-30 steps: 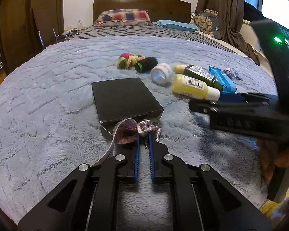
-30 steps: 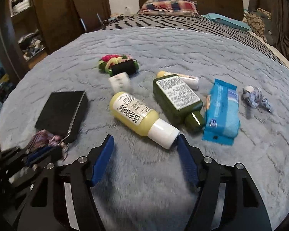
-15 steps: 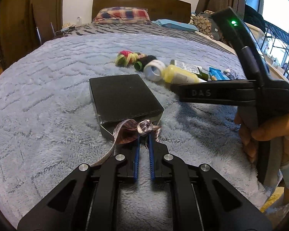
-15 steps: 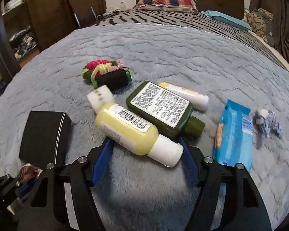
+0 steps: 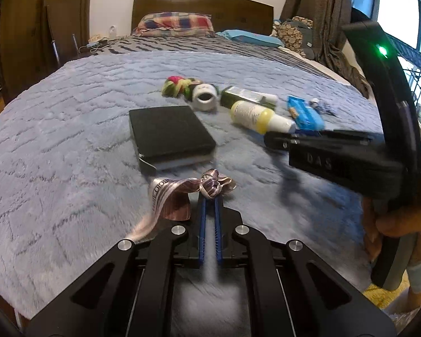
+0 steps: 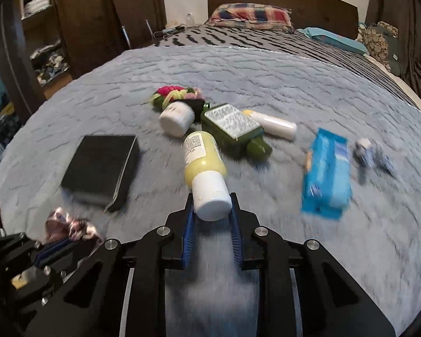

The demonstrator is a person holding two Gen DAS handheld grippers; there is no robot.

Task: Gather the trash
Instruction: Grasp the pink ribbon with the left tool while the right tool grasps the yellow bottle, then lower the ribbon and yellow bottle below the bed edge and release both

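Observation:
My left gripper (image 5: 209,196) is shut on a crumpled striped wrapper (image 5: 188,189), held just above the blue-grey blanket; the wrapper also shows in the right wrist view (image 6: 70,226). My right gripper (image 6: 212,200) is shut on the white cap of a yellow bottle (image 6: 203,158), which also shows in the left wrist view (image 5: 255,113). A green bottle (image 6: 233,129), a white tube (image 6: 275,125), a white jar (image 6: 176,118), a blue packet (image 6: 327,171) and a small blue-white wrapper (image 6: 372,154) lie on the bed beyond.
A black box (image 6: 102,167) lies on the blanket to the left of the bottles. A bundle of coloured hair ties (image 6: 174,95) lies behind the jar. A dark wardrobe (image 6: 42,28) stands to the left, the headboard and pillow (image 6: 252,14) at the far end.
My right gripper has closed from wide open onto the yellow bottle's cap; the bottle has turned to point its cap at me. My left gripper has kept hold of the wrapper and pulled back from the black box.

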